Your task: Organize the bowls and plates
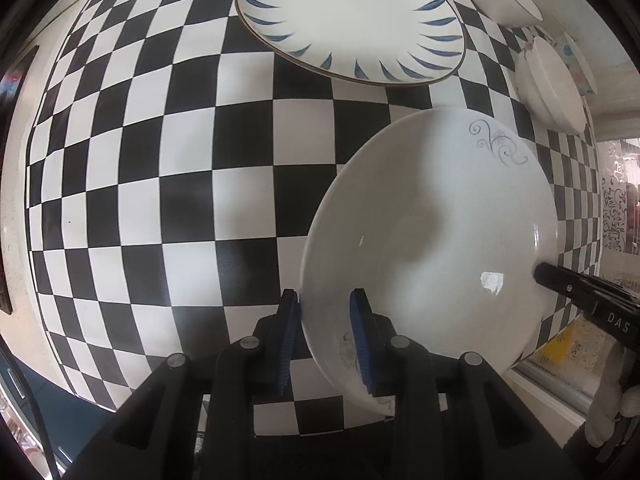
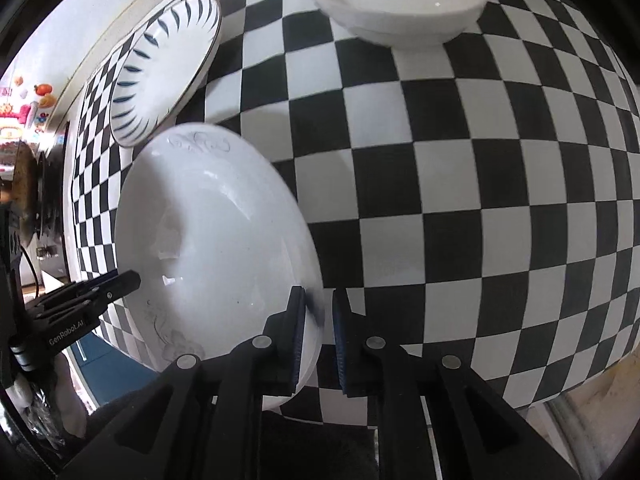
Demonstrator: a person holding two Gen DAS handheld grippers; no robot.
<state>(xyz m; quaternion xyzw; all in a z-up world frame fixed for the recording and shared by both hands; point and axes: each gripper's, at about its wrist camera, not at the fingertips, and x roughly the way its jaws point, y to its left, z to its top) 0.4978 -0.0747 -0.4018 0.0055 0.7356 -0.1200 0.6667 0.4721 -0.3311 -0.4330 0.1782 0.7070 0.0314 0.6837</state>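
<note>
Black left gripper [image 1: 326, 336] and right gripper [image 2: 320, 332], blue ribbed fingers [image 1: 360, 340], silver round screws, white lettering.

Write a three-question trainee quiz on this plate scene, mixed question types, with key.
1. True or false: the left hand-held gripper and the right hand-held gripper clamp opposite rims of the white ceramic plate with grey scrollwork.
2. The round plate with blue leaf strokes is: A) stacked under the white plate, B) lying apart on the black-and-white checkered tablecloth, C) inside a bowl.
3. What sits at the top of the right wrist view?

Key: 1 true; 2 B; 3 stacked plain white bowls.
</note>
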